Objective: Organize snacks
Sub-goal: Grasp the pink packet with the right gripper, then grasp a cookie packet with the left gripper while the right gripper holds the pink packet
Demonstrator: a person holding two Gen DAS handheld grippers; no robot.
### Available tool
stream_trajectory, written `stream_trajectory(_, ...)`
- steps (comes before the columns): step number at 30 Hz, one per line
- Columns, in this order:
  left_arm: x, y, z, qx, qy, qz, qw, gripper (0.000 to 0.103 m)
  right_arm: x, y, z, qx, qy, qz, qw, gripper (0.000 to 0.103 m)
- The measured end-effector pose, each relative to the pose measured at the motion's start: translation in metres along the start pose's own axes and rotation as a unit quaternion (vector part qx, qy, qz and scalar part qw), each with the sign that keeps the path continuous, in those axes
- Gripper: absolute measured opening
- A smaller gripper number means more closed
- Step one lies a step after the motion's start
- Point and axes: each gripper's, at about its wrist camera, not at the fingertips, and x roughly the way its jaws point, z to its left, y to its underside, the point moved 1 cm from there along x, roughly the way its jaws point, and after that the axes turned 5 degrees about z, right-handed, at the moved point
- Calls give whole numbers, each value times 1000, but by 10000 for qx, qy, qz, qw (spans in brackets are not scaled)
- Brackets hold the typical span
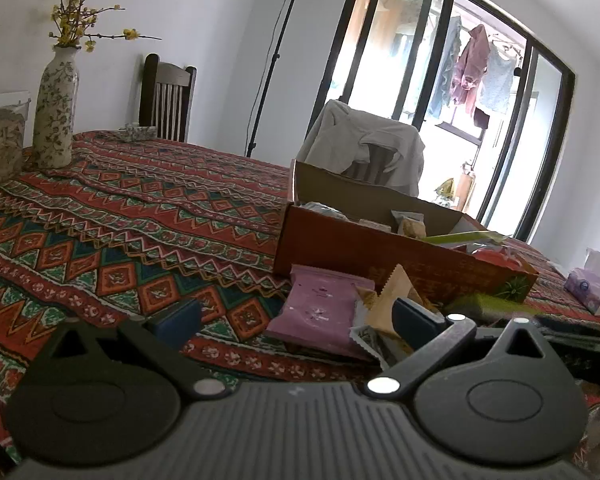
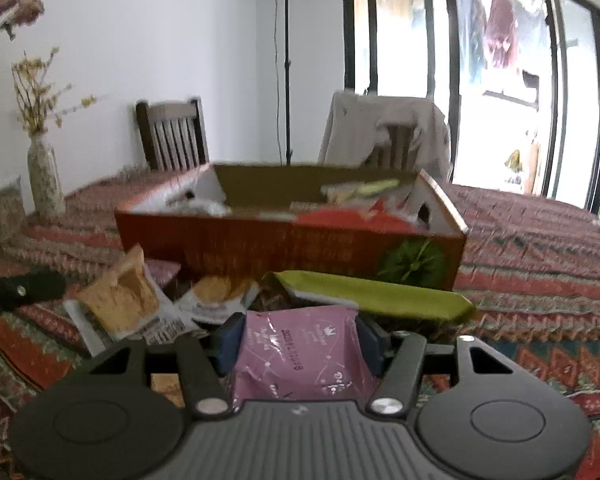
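A red cardboard box (image 1: 364, 248) (image 2: 284, 240) holding several snacks stands on the patterned tablecloth. In front of it lie loose packets. My left gripper (image 1: 296, 320) is open, low over the cloth, with a pink packet (image 1: 320, 312) and a tan packet (image 1: 388, 300) between its blue pads. My right gripper (image 2: 298, 342) is shut on another pink packet (image 2: 300, 352), held just above the cloth before the box. Orange-and-white packets (image 2: 120, 300) and a long green packet (image 2: 376, 292) lie near it.
A flowered vase (image 1: 56, 108) and a patterned cushion (image 1: 0, 148) stand at the left. Two chairs (image 1: 168, 100), one draped with cloth (image 1: 364, 144), stand beyond the table. A tissue pack (image 1: 592, 284) lies at the right. The other gripper's black arm (image 2: 20, 288) shows at left.
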Motion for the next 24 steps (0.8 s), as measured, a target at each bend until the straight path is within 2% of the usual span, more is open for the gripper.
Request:
stream_trajectory(4, 0, 0, 0, -2, -21, 7, 10000, 103, -17, -2, -6, 3, 123, -397, 9991, 59)
stream_trajectory(7, 1, 0, -1, 16, -54, 21, 10000, 103, -22, -3, -16, 144, 242, -531, 9982, 59)
stream_trajectory(11, 1, 0, -1, 29, -94, 8, 10000, 103, -18, 0, -30, 265, 468, -508, 9973, 59)
stream_trajectory(15, -1, 0, -2, 40, -205, -49, 9998, 103, -13, 4, -35, 356, 491, -514, 9968, 59)
stream_trajectory(24, -9, -4, -21, 424, -728, -351, 9958, 103, -14, 6, -30, 310, 489, -657, 9962, 59)
